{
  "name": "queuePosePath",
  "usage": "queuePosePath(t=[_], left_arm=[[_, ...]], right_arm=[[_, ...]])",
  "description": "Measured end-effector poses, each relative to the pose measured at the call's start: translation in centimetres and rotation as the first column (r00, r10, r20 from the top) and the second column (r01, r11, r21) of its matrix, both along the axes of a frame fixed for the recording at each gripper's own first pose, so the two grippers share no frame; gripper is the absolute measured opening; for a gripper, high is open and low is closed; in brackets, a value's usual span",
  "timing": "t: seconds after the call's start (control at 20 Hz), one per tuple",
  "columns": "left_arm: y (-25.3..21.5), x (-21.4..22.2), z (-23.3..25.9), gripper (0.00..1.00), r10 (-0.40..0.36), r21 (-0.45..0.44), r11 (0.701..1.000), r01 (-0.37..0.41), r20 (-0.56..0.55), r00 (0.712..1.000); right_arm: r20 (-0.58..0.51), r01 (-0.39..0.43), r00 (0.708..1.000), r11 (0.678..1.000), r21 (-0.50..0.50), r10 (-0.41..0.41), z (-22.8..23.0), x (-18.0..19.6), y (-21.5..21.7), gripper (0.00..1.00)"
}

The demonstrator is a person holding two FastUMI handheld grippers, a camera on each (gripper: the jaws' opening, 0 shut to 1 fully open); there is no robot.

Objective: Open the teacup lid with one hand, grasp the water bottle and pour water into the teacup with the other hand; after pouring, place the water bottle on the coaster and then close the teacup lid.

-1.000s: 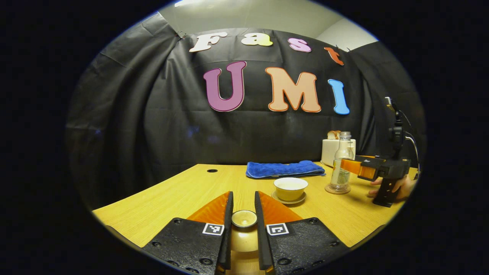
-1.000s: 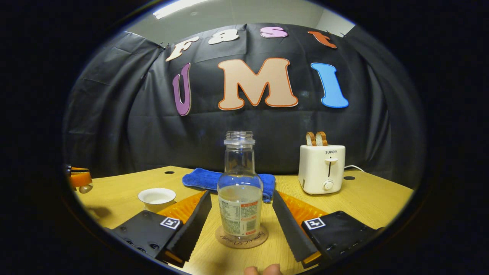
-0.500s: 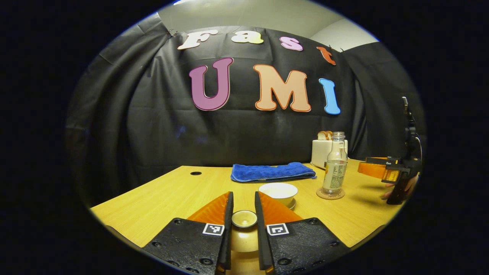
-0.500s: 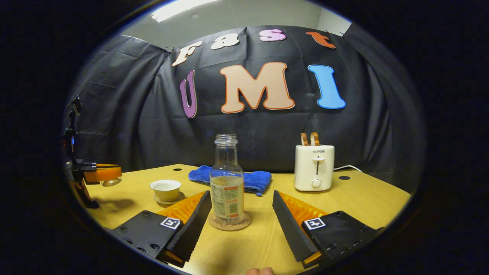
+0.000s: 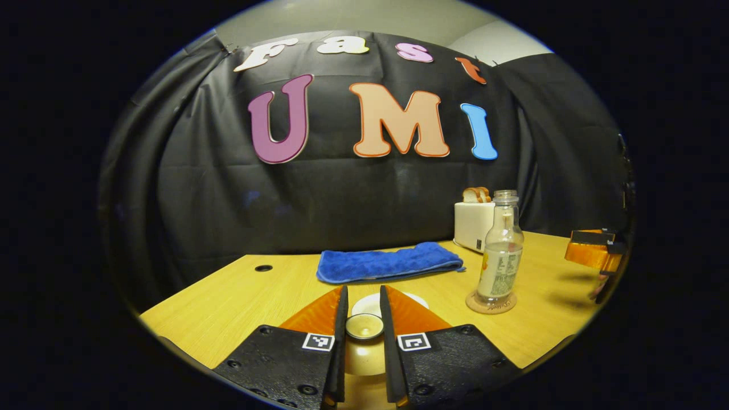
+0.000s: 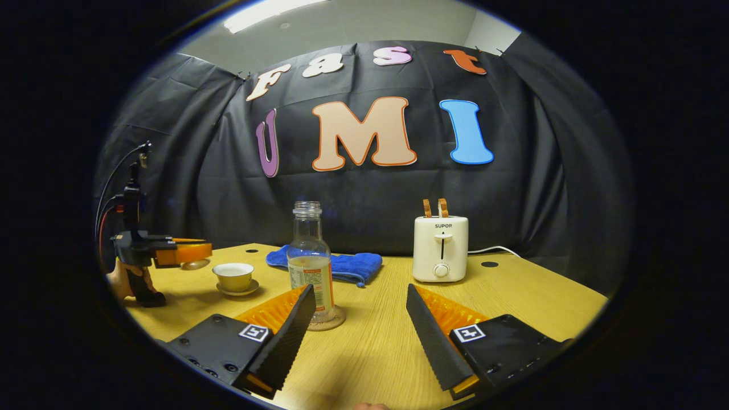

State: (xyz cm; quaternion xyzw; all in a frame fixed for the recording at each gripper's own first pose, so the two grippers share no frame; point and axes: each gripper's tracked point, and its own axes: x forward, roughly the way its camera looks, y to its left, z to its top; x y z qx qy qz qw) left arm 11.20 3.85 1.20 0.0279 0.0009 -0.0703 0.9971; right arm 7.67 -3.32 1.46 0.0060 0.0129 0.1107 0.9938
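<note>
While the teacup lid [image 5: 364,326] sits clamped between the left gripper [image 5: 363,319] fingers, the teacup [image 6: 233,276] stands uncovered.

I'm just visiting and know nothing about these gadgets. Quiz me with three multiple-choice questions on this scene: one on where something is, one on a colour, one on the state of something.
1. Where does the water bottle stand?
A. On the blue towel
B. On the coaster
C. Inside the teacup

2. What colour is the folded towel at the back of the table?
A. Blue
B. Red
C. White

3. What is the state of the teacup?
A. Covered by its lid
B. Tipped on its side
C. Open, with its lid held away

Answers:
1. B: in the left gripper view the bottle's base sits on the round coaster.
2. A: both views show it bright blue.
3. C: the left gripper has its fingers shut on the lid, and in the right gripper view the cup stands upright, uncovered, on its saucer.
</note>
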Motion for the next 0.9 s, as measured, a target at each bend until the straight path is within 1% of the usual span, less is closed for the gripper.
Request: queuePosePath(t=[0.15,0.2,0.25,0.3,0.35,0.65,0.7,0.85,0.9], left_arm=[[-1.7,1.9,0.2,0.27,-0.031,0.015,0.999,0.031,-0.008,0.999],[-2.1,2.5,0.3,0.25,-0.037,0.016,0.999,0.037,-0.006,0.999],[-2.4,3.1,0.5,0.25,-0.039,0.014,0.999,0.039,-0.004,0.999],[-2.7,3.5,0.4,0.27,-0.044,0.012,0.999,0.044,-0.005,0.999],[-2.9,3.9,0.2,0.25,-0.043,0.014,0.999,0.043,-0.009,0.999],[-3.1,5.6,-2.1,0.25,-0.033,0.033,0.999,0.035,-0.065,0.997],[-2.9,5.7,-2.6,0.25,-0.026,0.04,0.999,0.029,-0.08,0.996],[-2.5,5.9,-3.1,0.25,-0.011,0.043,0.999,0.015,-0.091,0.996],[-2.5,6.0,-3.0,0.25,-0.01,0.044,0.999,0.014,-0.088,0.996]], right_arm=[[0.0,-0.006,1.0,1.0,0.001,0.006,0.1,-0.1,0.1,1.0],[0.0,-0.008,1.0,1.0,0.001,0.008,0.1,-0.1,0.1,0.97],[-0.001,-0.008,1.0,1.0,0.001,0.008,0.1,-0.1,0.1,0.97],[0.0,-0.008,1.0,1.0,0.001,0.008,0.0,-0.1,0.2,0.97],[-0.001,-0.008,1.0,1.0,0.001,0.008,0.0,-0.1,0.1,0.97],[-0.001,-0.023,1.0,1.0,0.002,0.023,0.1,-0.2,0.4,0.97],[-0.001,-0.026,1.0,1.0,0.002,0.026,0.0,-0.3,0.4,1.0],[-0.002,-0.038,0.999,0.999,0.002,0.038,0.1,-0.5,0.7,1.0],[-0.002,-0.042,0.999,0.999,0.003,0.042,0.1,-0.6,0.7,0.97]])
